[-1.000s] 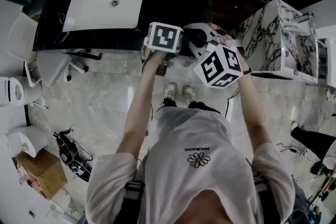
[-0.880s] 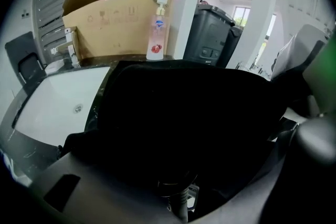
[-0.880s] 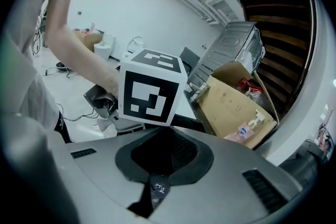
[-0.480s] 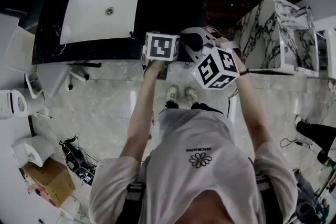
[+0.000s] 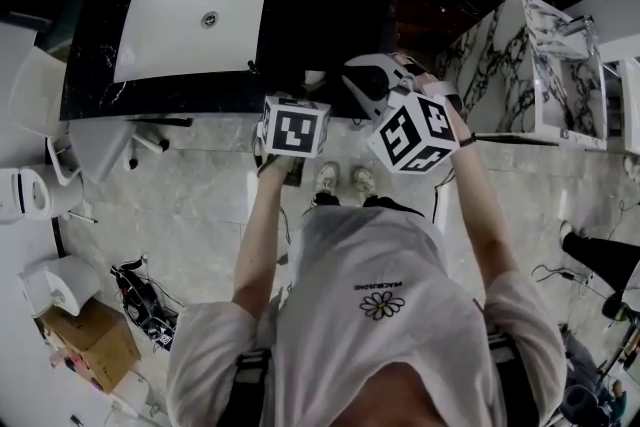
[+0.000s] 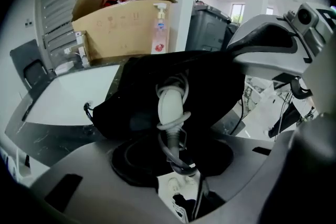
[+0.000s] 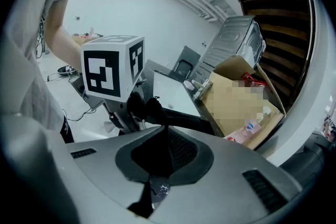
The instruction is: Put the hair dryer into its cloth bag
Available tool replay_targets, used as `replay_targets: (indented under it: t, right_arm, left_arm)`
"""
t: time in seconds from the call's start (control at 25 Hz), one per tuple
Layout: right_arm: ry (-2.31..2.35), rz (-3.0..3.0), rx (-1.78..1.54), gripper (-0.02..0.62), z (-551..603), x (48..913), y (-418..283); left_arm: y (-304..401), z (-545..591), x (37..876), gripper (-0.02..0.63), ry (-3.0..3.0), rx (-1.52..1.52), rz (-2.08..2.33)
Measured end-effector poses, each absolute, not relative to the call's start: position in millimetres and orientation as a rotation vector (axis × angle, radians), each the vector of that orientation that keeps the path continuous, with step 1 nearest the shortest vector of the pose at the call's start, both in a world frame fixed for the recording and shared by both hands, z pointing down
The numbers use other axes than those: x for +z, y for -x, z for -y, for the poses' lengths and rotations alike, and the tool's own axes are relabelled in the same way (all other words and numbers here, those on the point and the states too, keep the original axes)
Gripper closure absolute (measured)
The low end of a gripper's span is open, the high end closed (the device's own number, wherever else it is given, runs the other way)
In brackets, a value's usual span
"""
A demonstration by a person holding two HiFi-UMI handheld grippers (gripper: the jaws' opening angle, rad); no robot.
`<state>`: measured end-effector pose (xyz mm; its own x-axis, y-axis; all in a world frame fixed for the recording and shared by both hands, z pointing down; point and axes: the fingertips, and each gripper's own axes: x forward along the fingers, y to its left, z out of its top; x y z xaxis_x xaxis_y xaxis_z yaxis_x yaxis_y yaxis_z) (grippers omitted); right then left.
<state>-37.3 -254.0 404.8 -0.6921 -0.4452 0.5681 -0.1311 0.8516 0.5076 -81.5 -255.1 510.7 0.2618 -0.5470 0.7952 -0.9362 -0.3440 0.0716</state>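
Observation:
The black cloth bag [image 6: 215, 78] hangs in front of my left gripper [image 6: 173, 176]. Out of its mouth sticks the white hair dryer handle [image 6: 169, 105] with the cord [image 6: 172, 147] wound round it. The cord trails down through the gap of the left jaws, which stand apart and have just been closing. My right gripper [image 7: 163, 134] is shut on a fold of the bag's cloth [image 7: 181, 120] and holds it up at the counter's front edge. From above, the bag [image 5: 362, 85] sits between the left gripper [image 5: 300, 103] and the right gripper [image 5: 388, 90].
A black counter [image 5: 320, 15] holds a white sink [image 5: 200, 10]. A cardboard box [image 6: 121, 26] and a pump bottle [image 6: 160, 29] stand at the counter's back. A marble-patterned block [image 5: 530, 65] is at the right, a toilet [image 5: 25, 195] at the left.
My left gripper has drawn back from the counter edge toward the person, down and left in the head view. The right gripper has kept its place and its hold.

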Motion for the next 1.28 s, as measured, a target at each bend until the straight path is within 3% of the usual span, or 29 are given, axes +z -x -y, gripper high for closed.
replay_targets:
  t: [1.28]
  right_arm:
    - [-0.403,2.299,-0.506,0.575,264.5,412.3,37.8]
  left_arm:
    - [52.6,324.0,503.1,0.434,-2.082,0.795,1.416]
